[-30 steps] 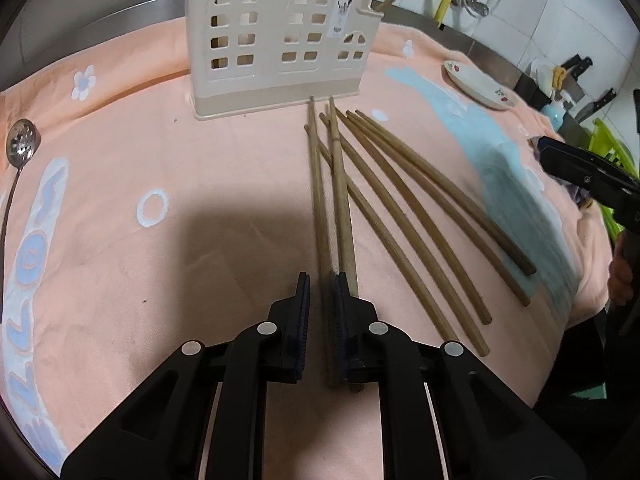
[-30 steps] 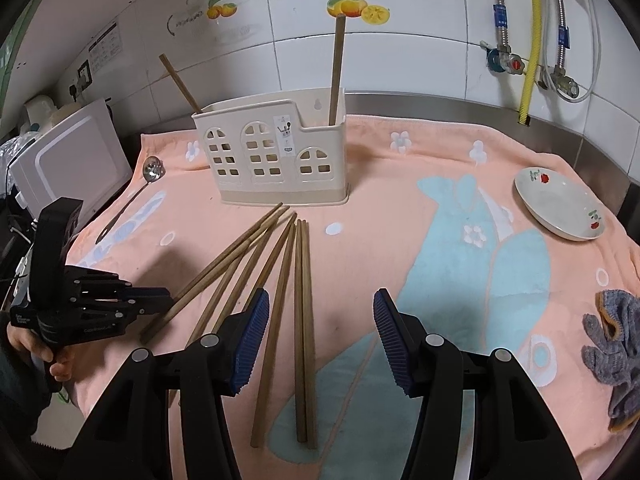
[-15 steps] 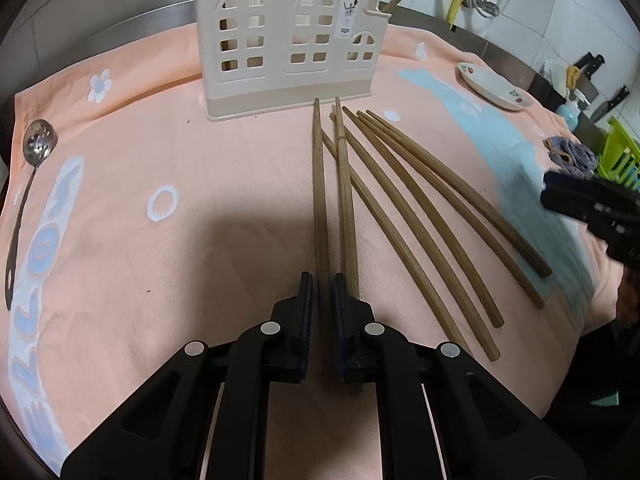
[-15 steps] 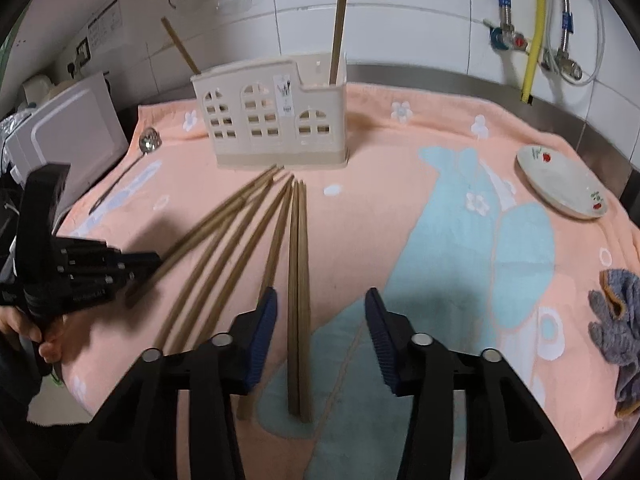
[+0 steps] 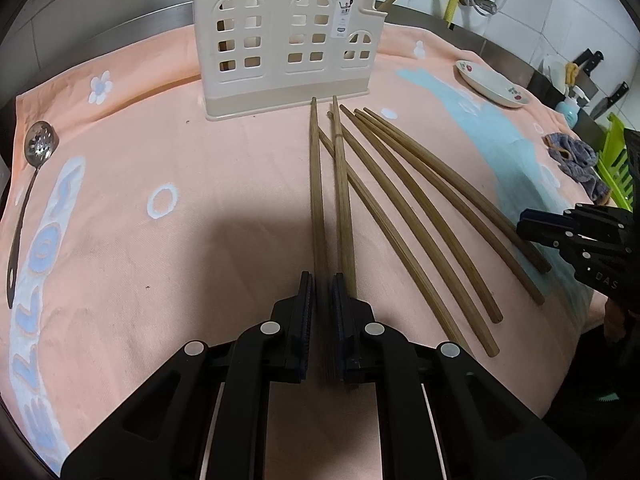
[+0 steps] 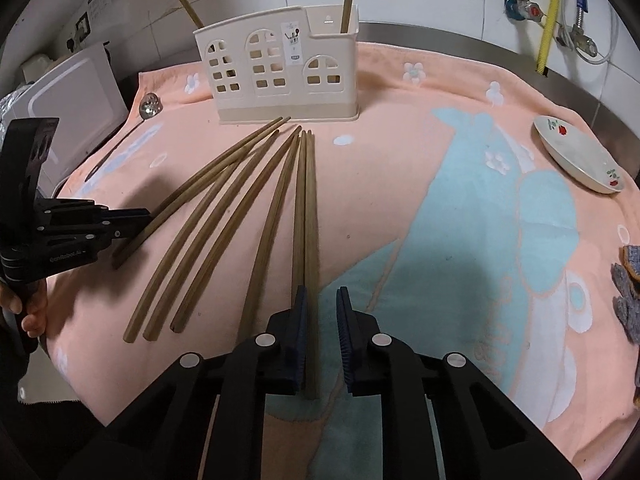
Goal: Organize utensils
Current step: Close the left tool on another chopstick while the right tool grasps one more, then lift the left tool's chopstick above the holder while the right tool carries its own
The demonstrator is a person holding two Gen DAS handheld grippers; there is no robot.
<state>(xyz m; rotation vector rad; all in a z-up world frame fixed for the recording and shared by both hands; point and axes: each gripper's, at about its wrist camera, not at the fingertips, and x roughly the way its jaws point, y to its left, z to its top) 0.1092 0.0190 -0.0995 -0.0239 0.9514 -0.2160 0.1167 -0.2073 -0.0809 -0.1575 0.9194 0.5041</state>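
Several long wooden chopsticks (image 5: 404, 208) lie fanned on the peach towel in front of a cream utensil holder (image 5: 286, 36), which has two chopsticks standing in it. My left gripper (image 5: 323, 280) is shut on the near end of the leftmost chopstick (image 5: 317, 184). In the right wrist view, my right gripper (image 6: 322, 300) is open, its jaws narrowed around the near end of the rightmost chopstick (image 6: 310, 216). The holder also shows in the right wrist view (image 6: 280, 68). Each gripper is seen from the other's camera, the right in the left wrist view (image 5: 560, 230), the left in the right wrist view (image 6: 124, 220).
A slotted metal spoon (image 5: 30, 172) lies at the towel's left edge. A small white dish (image 6: 580, 160) sits at the right. A grey cloth (image 5: 576, 160) lies near it. A white appliance (image 6: 68, 108) stands left; knives and a green rack stand far right.
My right gripper has moved down and forward over the rightmost chopsticks and its jaws have narrowed. My left gripper has stayed shut on its chopstick, shifting slightly toward the holder.
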